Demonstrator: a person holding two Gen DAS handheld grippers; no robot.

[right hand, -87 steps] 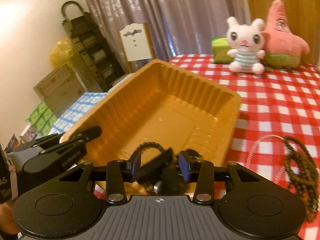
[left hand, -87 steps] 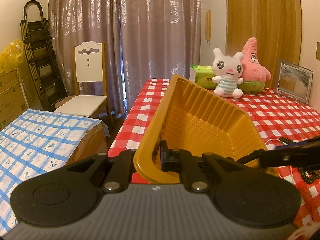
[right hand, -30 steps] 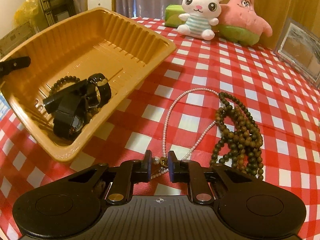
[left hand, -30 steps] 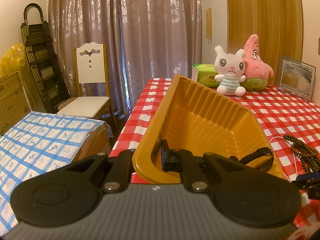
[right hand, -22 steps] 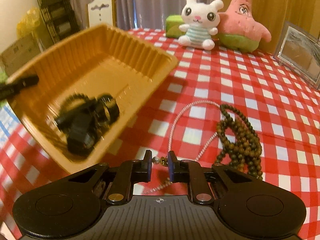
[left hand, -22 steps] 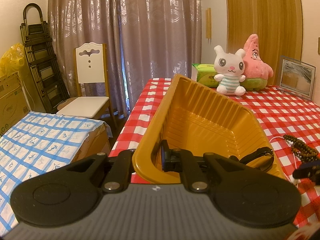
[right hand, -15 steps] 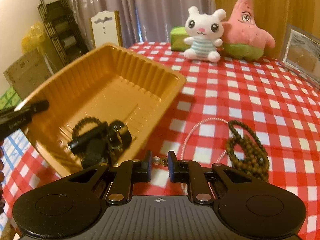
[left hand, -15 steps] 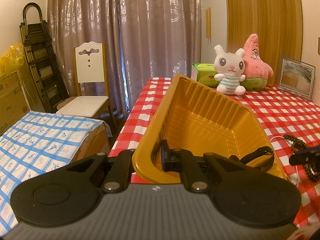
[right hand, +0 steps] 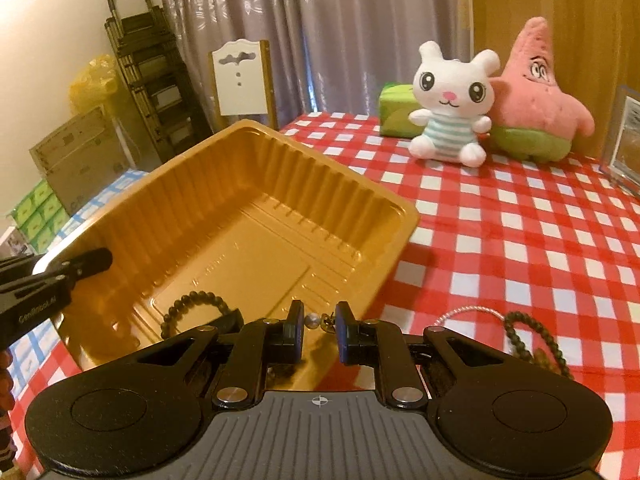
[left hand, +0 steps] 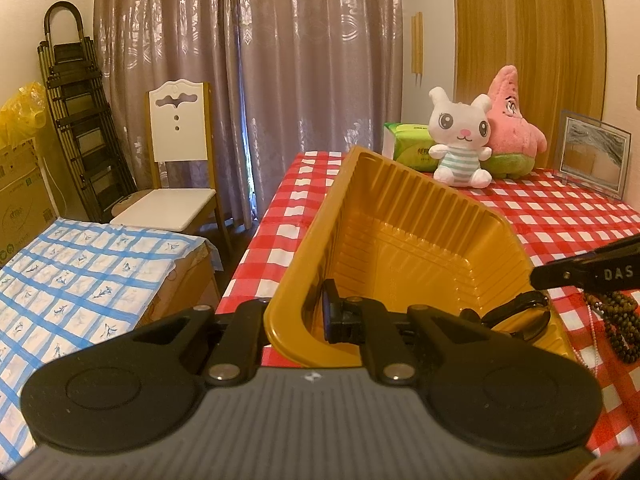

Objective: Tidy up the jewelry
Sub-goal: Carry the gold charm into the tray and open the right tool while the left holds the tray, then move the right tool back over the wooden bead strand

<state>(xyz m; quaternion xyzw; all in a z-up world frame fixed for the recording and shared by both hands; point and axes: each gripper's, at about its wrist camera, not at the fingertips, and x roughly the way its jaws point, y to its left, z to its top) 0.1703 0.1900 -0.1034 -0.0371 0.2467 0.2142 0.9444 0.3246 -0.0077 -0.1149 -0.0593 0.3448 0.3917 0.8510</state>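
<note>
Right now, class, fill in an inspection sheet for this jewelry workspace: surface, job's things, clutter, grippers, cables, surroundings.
Surface: red-checked tablecloth, flat.
Job's things: yellow tray holds a black bead bracelet and a black strap; brown bead necklace lies on the cloth beside the tray; pearl necklace runs from the cloth to the right gripper.
Clutter: bunny plush, pink star plush, green tissue pack, picture frame, all at the far side.
Grippers: left gripper clamped on the tray's near wall; right gripper shut on the pearl necklace's clasp end, at the tray's edge.
Cables: nothing seen on the table.
Surroundings: curtains, white chair, folded ladder, blue-checked cloth.
</note>
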